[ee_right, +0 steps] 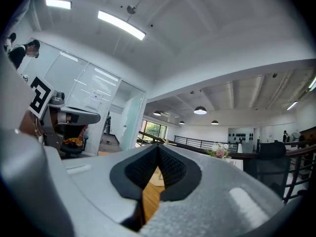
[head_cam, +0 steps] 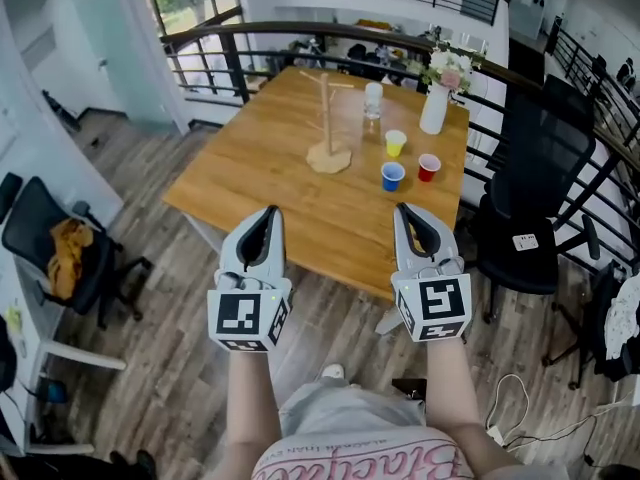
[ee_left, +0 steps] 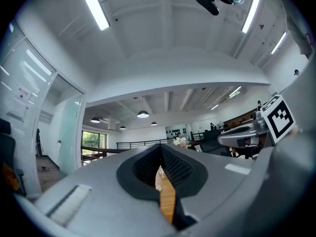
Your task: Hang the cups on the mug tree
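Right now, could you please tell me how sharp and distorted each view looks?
Head view: evenly lit, sharp, cups clear, railing bowed by the lens. Left gripper view: heavy fisheye, black corners, bright strip light. Right gripper view: likewise.

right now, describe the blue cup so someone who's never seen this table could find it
On the wooden table, find the bare wooden mug tree. Three small cups stand to its right in the head view; the blue cup is the one closest to the table's near edge, with the yellow cup behind it and the red cup to its right.
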The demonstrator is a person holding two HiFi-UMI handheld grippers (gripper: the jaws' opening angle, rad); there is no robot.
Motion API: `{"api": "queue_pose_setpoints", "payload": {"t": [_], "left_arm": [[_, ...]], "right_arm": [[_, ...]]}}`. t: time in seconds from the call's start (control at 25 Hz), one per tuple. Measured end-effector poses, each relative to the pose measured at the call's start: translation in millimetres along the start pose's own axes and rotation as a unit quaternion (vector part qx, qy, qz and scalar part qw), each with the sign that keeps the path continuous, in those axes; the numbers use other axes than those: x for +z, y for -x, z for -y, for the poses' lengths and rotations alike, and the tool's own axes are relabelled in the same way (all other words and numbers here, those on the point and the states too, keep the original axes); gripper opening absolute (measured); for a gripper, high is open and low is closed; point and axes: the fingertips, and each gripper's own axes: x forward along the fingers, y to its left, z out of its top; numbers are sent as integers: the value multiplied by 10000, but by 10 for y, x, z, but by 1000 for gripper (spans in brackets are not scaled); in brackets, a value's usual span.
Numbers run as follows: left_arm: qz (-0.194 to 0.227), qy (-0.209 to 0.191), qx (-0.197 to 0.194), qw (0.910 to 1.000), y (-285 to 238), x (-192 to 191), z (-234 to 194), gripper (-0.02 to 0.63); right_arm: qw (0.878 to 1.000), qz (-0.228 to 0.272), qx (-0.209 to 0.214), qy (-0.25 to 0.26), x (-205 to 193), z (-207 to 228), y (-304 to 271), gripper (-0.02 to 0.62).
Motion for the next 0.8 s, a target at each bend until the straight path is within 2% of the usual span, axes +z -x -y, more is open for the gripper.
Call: {"api": "queue_pose_setpoints", "payload": {"t": [0.12,0.36,0.8], "left_arm": [[15,191,62,9998,-178,-87,-214,18],[26,307,26,9995,-369,-188,-430,18],[-90,395,-70,9992,-583,-412,-566,18]], "right_arm": [[9998,-51,-160,54,-21,-8,-205,2],[9991,-195,-374,108,-96,-3,-425,2],[9984,-399,-385,108,-317,24,-695,2]]}}
